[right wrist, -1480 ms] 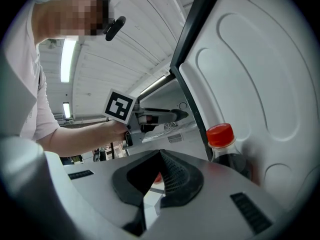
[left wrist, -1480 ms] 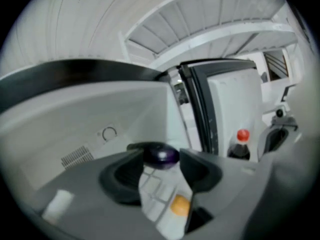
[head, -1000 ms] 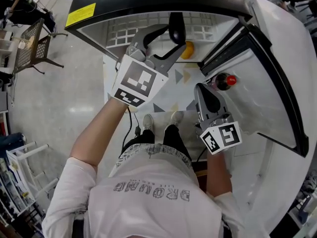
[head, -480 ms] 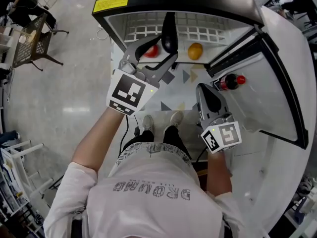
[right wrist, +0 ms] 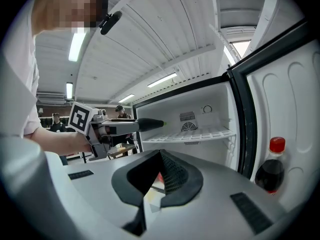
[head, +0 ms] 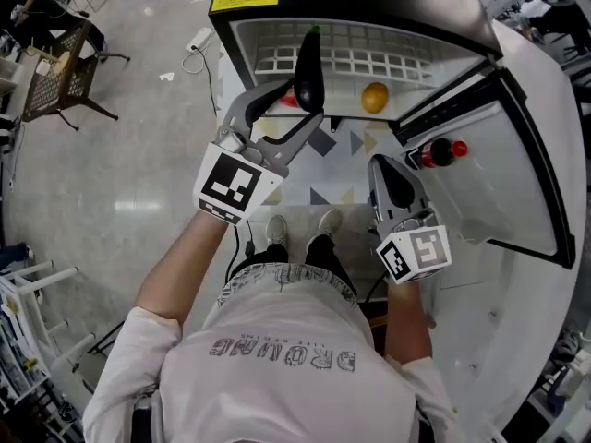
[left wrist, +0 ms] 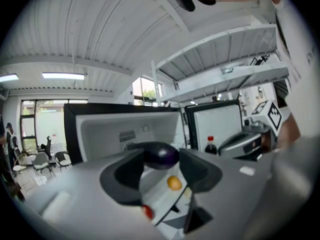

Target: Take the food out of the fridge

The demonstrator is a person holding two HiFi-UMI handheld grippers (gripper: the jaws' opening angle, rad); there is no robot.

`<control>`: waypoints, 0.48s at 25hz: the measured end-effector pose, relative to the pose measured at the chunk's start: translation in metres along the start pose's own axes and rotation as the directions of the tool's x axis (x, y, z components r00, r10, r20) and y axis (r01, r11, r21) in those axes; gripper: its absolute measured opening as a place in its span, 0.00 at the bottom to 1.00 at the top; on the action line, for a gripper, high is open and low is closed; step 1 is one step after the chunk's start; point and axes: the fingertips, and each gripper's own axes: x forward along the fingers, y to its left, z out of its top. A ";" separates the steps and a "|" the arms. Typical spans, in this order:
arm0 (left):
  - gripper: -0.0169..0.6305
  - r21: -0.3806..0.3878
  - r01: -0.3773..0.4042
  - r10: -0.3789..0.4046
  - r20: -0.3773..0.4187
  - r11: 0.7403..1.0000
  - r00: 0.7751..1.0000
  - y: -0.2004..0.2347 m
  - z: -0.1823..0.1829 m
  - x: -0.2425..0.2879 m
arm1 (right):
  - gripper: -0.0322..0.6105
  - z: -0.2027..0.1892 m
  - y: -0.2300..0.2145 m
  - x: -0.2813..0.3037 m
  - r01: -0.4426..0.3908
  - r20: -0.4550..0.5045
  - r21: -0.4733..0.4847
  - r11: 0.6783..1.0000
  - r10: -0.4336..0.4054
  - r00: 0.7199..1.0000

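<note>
Glossy dark-purple long eggplant [head: 309, 58], likely light, firm and slick-skinned, sits clamped by its blunt end in the left gripper [head: 309, 98], while the right gripper [head: 383, 166] is closed on nothing.

Around you: glossy grey floor [head: 102, 201], glare at mid-left. Dark mesh chair [head: 57, 77] upper left, white rack [head: 35, 295] lower left. Strip lights [left wrist: 62, 75] overhead.
</note>
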 end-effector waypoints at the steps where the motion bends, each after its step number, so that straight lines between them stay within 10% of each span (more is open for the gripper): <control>1: 0.38 -0.001 -0.001 0.001 0.003 1.000 1.000 0.001 -0.001 -0.003 | 0.04 0.001 0.002 0.001 0.000 0.001 -0.003 1.000 0.000 1.000; 12: 0.38 -0.028 0.019 -0.018 0.041 0.999 0.999 0.005 -0.012 -0.037 | 0.04 0.000 0.022 0.008 0.005 -0.008 -0.039 0.999 -0.005 1.000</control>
